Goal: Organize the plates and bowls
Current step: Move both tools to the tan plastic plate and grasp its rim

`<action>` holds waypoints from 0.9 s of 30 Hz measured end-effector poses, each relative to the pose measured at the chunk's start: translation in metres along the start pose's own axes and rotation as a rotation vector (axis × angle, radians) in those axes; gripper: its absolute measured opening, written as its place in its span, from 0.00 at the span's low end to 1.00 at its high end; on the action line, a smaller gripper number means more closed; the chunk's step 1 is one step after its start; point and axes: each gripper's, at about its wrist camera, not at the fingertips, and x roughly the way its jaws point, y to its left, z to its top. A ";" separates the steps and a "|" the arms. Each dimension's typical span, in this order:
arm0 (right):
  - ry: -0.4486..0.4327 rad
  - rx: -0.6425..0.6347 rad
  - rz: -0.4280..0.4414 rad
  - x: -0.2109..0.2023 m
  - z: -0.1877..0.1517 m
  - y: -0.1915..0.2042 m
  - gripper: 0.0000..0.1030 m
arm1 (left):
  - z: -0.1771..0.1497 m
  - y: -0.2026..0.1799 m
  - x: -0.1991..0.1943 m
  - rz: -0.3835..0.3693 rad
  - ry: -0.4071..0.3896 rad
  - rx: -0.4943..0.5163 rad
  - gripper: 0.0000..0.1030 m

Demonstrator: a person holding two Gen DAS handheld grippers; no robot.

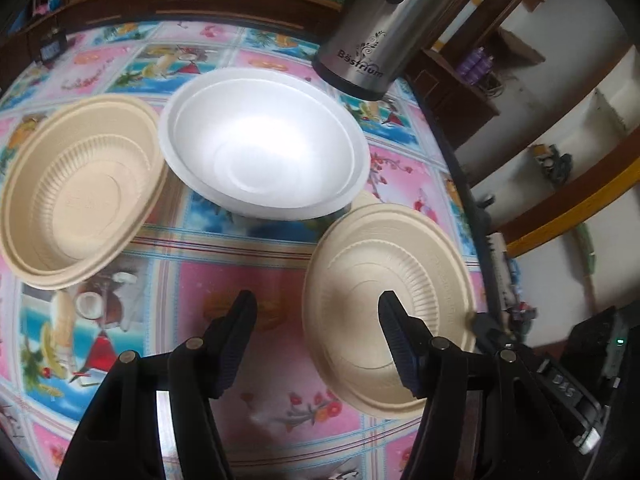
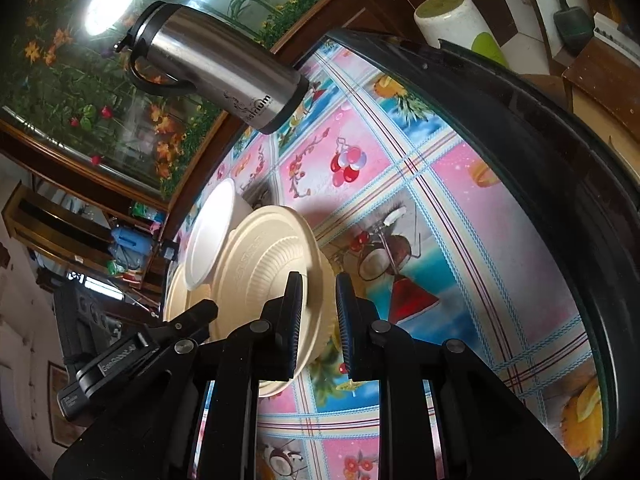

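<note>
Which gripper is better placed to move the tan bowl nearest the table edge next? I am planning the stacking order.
Right, probably. The right gripper already has its jaws narrowly set astride the rim of the tan bowl, whereas the left gripper is open over the tablecloth, gripping nothing.

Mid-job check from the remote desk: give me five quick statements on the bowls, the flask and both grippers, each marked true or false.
1. Three bowls sit on the table: true, two beige, one white bowl.
2. The right gripper straddles the rim of the near beige bowl: true.
3. The left gripper holds the white bowl: false, it is open and empty.
4. The steel flask lies on its side: false, it stands upright.
5. The far beige bowl is stacked inside the white one: false, it sits beside it.
</note>
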 end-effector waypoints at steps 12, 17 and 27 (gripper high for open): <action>0.006 -0.030 -0.018 0.006 -0.003 0.004 0.15 | 0.002 0.007 0.006 -0.033 -0.010 0.013 0.41; -0.004 -0.031 -0.025 0.005 -0.003 0.004 0.15 | 0.000 0.008 0.013 -0.047 0.024 0.013 0.31; -0.015 -0.020 -0.011 0.007 -0.004 0.003 0.15 | -0.004 0.004 0.010 -0.047 0.010 0.033 0.09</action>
